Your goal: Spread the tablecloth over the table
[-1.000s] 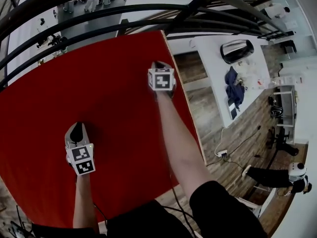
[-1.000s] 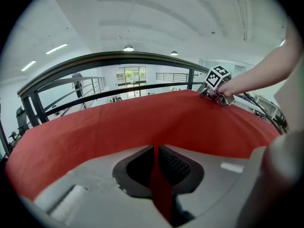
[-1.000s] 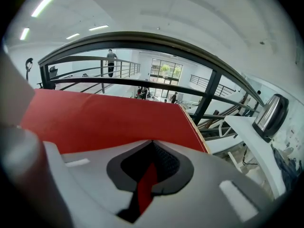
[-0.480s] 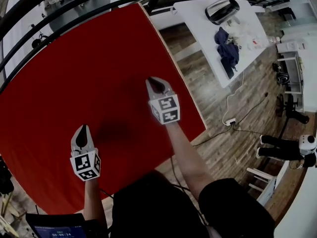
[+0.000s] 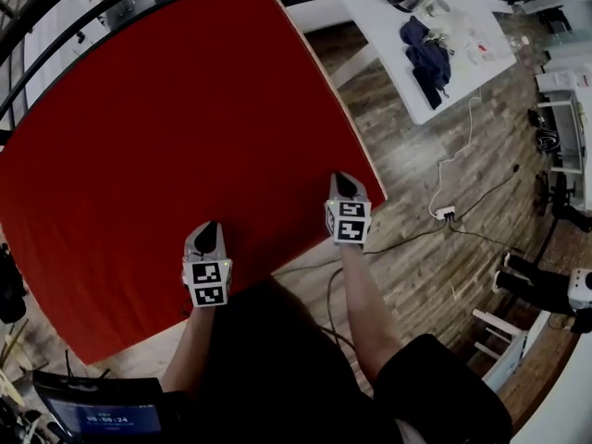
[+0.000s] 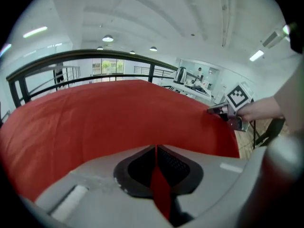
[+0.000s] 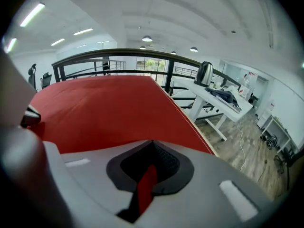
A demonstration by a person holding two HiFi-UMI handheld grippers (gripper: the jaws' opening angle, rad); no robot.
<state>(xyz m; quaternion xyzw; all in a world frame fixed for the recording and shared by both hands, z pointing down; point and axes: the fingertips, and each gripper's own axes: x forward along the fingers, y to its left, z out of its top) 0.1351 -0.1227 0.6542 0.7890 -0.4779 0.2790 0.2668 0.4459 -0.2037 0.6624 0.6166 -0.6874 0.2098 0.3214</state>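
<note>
Head view shows that both our grippers have drawn back from the middle of the red tablecloth towards us. The left gripper now sits just inside the near edge of the table, and the right gripper is at its near right corner. We judge the pull to be almost finished, since the cloth lies flat and covers the top out to the far edge. In both the left gripper view and the right gripper view, the jaws are clamped together on a thin fold of red fabric, so each gripper is grasping the tablecloth near its hem.
</note>
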